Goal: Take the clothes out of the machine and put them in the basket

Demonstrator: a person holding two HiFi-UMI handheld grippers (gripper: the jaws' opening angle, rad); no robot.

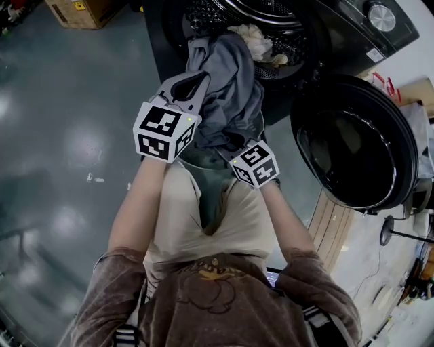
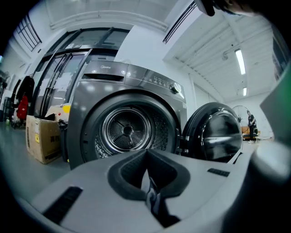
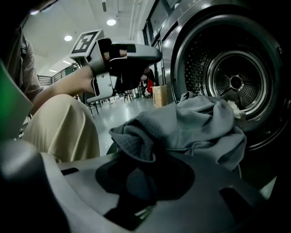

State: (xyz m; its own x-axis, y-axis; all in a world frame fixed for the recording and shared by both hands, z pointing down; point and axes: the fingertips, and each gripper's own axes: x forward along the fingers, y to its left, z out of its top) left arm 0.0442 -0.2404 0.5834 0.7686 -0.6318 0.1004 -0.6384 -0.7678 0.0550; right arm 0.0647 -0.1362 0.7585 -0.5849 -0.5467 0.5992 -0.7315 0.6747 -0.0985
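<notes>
A grey garment [image 1: 230, 88] hangs out of the washer drum [image 1: 237, 17] and trails down between my two grippers. My right gripper [image 1: 234, 144] is shut on a bunched fold of the grey garment [image 3: 191, 127], low and close to the person's knees. The left gripper [image 1: 192, 85] is higher up at the garment's left edge, pointing at the machine. Its jaws look shut, and in the left gripper view [image 2: 148, 182] no garment shows ahead of them. A cream cloth [image 1: 254, 41] lies in the drum mouth. Under the hanging garment I see part of a round basket rim [image 1: 193, 165].
The round washer door [image 1: 356, 142] stands swung open on the right. A cardboard box [image 1: 78, 12] sits on the grey floor left of the machine. The person's knees in beige trousers [image 1: 176, 217] are just behind the grippers. Clutter lies along the right edge.
</notes>
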